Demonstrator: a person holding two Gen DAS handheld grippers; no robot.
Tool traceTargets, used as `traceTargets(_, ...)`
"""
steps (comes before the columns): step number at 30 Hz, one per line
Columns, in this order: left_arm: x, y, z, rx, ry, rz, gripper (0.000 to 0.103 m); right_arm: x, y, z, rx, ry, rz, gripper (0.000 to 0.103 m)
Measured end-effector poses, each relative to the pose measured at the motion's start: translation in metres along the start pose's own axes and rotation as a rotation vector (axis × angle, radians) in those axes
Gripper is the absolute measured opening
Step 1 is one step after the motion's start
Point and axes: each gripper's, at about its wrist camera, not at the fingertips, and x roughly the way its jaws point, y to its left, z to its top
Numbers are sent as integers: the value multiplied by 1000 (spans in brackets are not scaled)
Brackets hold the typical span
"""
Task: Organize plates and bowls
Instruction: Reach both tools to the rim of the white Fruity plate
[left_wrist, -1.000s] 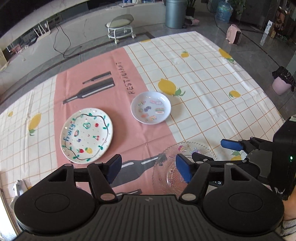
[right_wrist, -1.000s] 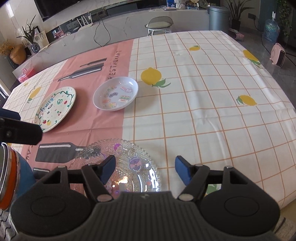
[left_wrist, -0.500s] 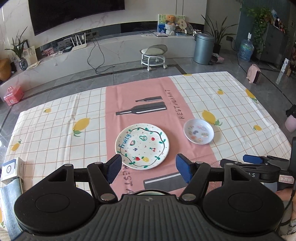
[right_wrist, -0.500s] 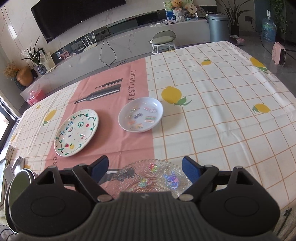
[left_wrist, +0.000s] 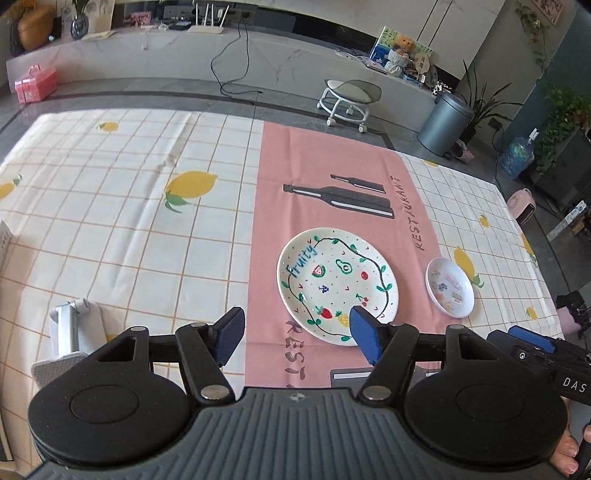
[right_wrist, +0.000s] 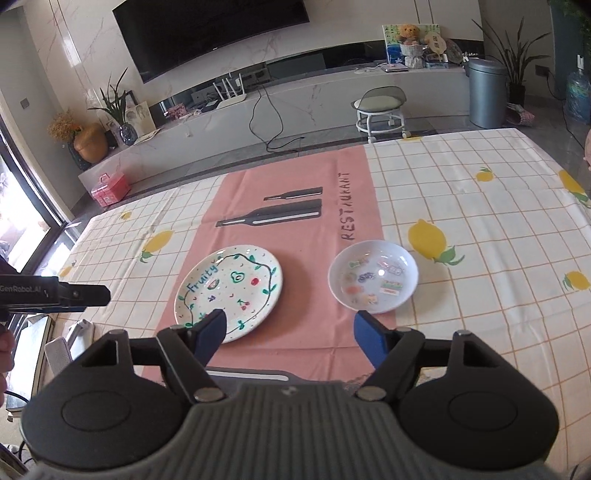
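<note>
a home living room: wall television, marble media console, potted plants, tablecloth-covered table.

Black tongs, blue pads, silver screws, ribbed grey housing.

On the bench there was one painted plate, one small white bowl, and two claws: left, right.

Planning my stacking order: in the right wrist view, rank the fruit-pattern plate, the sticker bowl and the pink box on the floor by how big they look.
1. Fruit-pattern plate, largest.
2. Sticker bowl, clearly smaller across and at a similar distance.
3. Pink box looks smallest, but it sits far off on the floor, so its true size is unsure.
</note>
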Motion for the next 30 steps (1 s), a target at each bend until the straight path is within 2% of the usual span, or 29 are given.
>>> traceTargets(5,23,24,2,-52,45,-108,72,25,4,3,9,53,22,68)
traceTargets(9,34,27,6,-39,31,-176,71,47,-4,10,67,98,38,65)
traceTargets(11,44,28,8,-45,39,-173,71,58,-8,15,107,117,57,58)
traceTargets(13,53,32,8,-70,50,-132,67,71,-14,20,182,119,64,39)
traceTargets(15,60,34,7,-68,45,-129,65,82,-18,25,267,107,57,34)
traceTargets(17,65,36,7,-64,50,-157,64,93,-17,31,284,96,52,32)
traceTargets(19,71,39,7,-72,70,-191,60,106,-14,37,287,103,34,26)
traceTargets(23,80,51,6,-127,72,-259,51,132,-16,35,319,165,94,25)
traceTargets(27,90,58,8,-185,79,-280,47,144,-19,28,309,198,121,25)
traceTargets(30,99,61,6,-212,102,-287,35,152,-21,23,333,217,144,20)
